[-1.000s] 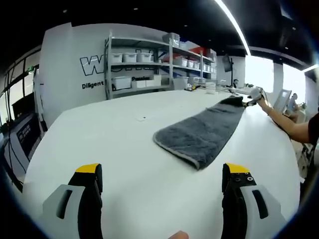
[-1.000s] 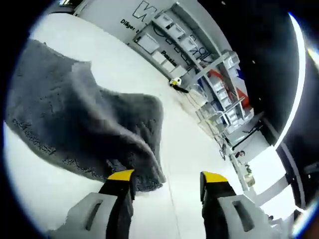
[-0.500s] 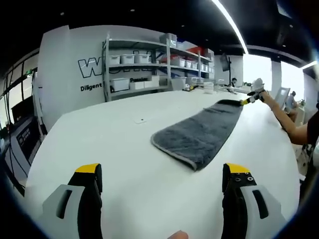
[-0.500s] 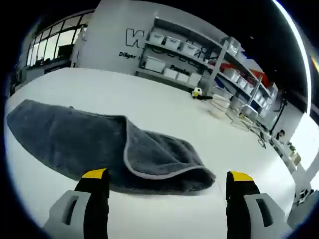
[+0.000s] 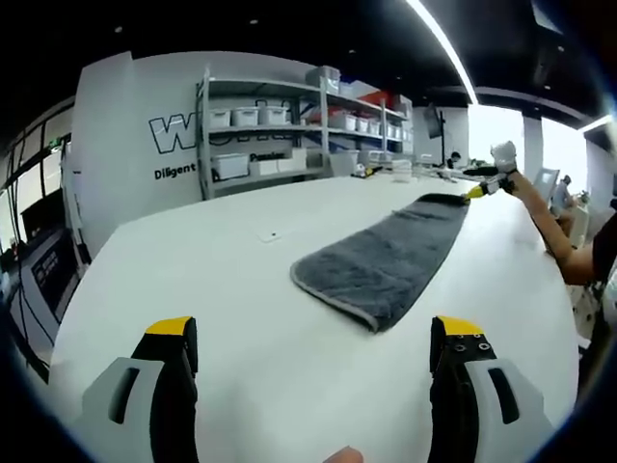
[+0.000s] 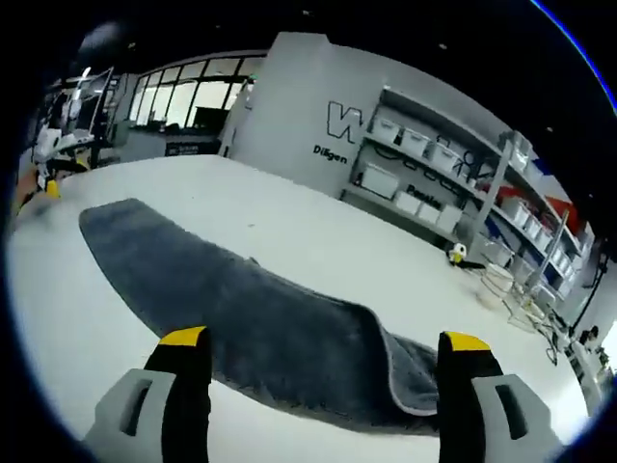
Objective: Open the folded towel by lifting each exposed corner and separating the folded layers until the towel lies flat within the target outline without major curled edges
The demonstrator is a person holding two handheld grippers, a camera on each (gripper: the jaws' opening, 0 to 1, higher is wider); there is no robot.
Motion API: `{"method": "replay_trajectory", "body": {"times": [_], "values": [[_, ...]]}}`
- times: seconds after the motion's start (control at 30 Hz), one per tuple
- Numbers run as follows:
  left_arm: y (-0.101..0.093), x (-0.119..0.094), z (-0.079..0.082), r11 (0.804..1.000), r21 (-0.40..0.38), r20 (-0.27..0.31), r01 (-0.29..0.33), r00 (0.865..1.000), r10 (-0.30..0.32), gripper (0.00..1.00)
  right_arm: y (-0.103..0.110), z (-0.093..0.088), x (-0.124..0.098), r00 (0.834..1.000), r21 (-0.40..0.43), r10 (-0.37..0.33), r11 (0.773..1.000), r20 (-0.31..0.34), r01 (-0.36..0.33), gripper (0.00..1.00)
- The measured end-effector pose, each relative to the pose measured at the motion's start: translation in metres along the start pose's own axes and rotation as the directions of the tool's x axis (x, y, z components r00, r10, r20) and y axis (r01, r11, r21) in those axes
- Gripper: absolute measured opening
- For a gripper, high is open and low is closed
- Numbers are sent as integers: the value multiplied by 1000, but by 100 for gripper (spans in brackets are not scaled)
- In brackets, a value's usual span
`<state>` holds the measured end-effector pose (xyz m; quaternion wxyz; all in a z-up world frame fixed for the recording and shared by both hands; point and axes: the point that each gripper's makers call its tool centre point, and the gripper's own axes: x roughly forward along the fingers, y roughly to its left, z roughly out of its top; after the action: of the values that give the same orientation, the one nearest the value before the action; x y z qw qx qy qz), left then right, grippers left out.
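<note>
A long grey towel (image 5: 386, 258) lies on the white table (image 5: 212, 289), shelves (image 5: 280, 125) beyond its far edge. Left claw (image 5: 313, 357) and right claw (image 6: 323, 371) gape wide, empty.

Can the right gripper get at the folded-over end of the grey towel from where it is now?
Probably yes. The right gripper is open, and the folded-over end of the grey towel lies on the white table just beyond its jaws, with nothing between them.

Both grippers, left (image 5: 313, 362) and right (image 6: 323, 371): grey moulded jaws, black inner faces, yellow tips; screw holes on one left jaw.
</note>
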<state>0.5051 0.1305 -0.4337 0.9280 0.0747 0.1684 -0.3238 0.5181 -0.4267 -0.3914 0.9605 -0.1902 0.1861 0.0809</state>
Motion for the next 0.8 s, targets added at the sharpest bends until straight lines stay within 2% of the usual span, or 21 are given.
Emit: {"method": "replay_trajectory", "body": {"times": [0.13, 0.2, 0.27, 0.33, 0.47, 0.57, 0.73, 0.8], "values": [[1, 1, -2, 1000, -2, -9, -5, 1000, 5, 99, 10, 6, 0, 1000, -22, 22, 1000, 15, -22, 99], [-1, 1, -2, 1000, -1, -9, 1, 1000, -1, 99, 14, 2, 0, 1000, -45, 24, 999, -10, -25, 99], [-7, 2, 0, 999, -17, 5, 35, 999, -35, 99, 20, -1, 2, 999, -51, 38, 998, -11, -39, 99], [-8, 3, 0, 999, -25, 9, 43, 999, -43, 99, 30, -4, 6, 996, -54, 84, 995, -17, -84, 99], [-10, 5, -1, 998, -32, 5, 44, 999, -44, 99, 35, -9, 10, 994, -55, 104, 993, -35, -106, 99], [-12, 7, -1, 998, -27, 7, 48, 999, -48, 99, 34, -13, 8, 993, -67, 105, 992, -46, -108, 99], [-12, 9, -1, 998, -37, 11, 54, 999, -53, 99, 10, -12, 2, 997, -49, 77, 996, -20, -78, 99], [-10, 9, -2, 998, -37, 8, 48, 999, -48, 99, -3, -11, -2, 998, -57, 55, 997, -4, -55, 91]]}}
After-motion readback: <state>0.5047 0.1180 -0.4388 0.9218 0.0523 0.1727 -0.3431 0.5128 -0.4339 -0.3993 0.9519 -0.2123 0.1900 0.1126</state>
